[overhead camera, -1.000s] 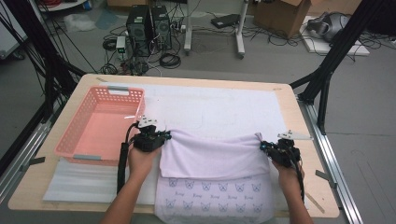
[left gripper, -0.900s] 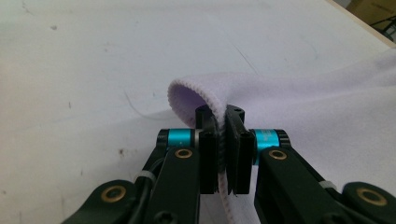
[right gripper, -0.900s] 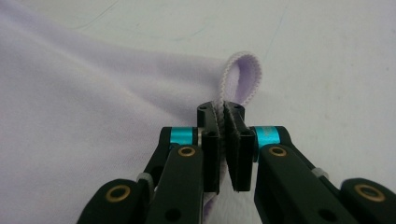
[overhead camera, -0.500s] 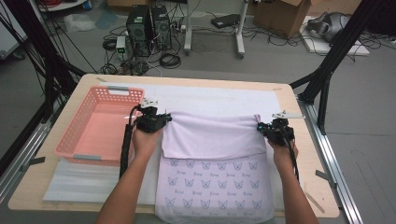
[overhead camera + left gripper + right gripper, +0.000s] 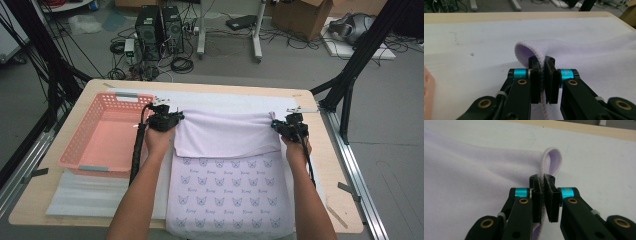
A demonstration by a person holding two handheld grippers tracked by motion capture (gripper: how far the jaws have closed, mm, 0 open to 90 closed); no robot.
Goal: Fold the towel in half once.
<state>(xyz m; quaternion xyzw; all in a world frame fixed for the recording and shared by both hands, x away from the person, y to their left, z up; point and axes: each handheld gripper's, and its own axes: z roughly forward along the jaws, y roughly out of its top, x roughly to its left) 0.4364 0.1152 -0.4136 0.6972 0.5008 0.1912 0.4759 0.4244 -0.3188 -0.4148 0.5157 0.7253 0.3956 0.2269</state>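
A pale lilac towel lies across the middle of the table, its near half showing a printed pattern of small cat faces. Its plain upper layer is lifted and carried toward the far edge. My left gripper is shut on the towel's left corner, which loops up between the jaws. My right gripper is shut on the right corner, whose hemmed edge curls above the jaws. Both hands reach in from the near side.
A pink plastic basket stands left of the towel, beside my left hand. A white sheet covers the tabletop under the towel. Foam padding lies at the front left. Black frame legs and cables stand beyond the table.
Both grippers have moved away from the person toward the far edge, carrying the towel's corners. More of the cat-patterned half now lies uncovered.
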